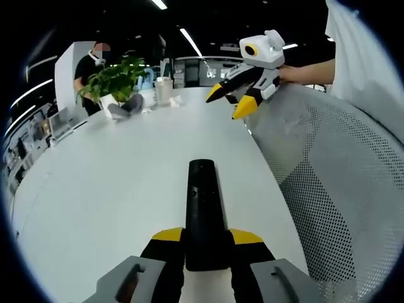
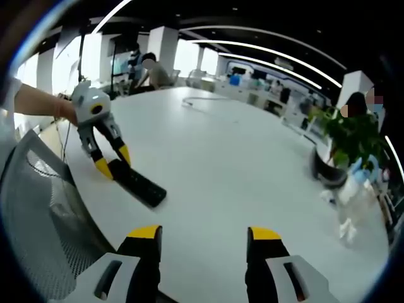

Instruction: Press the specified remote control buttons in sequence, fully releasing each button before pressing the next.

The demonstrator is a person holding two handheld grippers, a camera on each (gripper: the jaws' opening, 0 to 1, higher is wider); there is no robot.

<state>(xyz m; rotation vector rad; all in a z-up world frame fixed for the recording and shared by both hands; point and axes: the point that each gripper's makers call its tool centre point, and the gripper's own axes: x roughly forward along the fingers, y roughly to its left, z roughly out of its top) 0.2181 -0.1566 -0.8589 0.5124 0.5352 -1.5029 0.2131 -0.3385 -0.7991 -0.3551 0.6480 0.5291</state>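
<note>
The left gripper (image 1: 208, 243) is closed on the near end of a black remote control (image 1: 203, 211), which lies flat on the white worktop (image 1: 113, 189) pointing away from it. The right gripper (image 2: 202, 243) hovers above the worktop's edge with jaws wide apart, holding nothing. Farther off stand a potted plant (image 1: 113, 79) and what looks like a cup (image 1: 164, 88), near a mesh chair back (image 1: 341, 164).

remote's (image 1: 203, 211) near end hidden between left gripper's (image 1: 207, 243) jaws, its buttons too dark to make out
</note>
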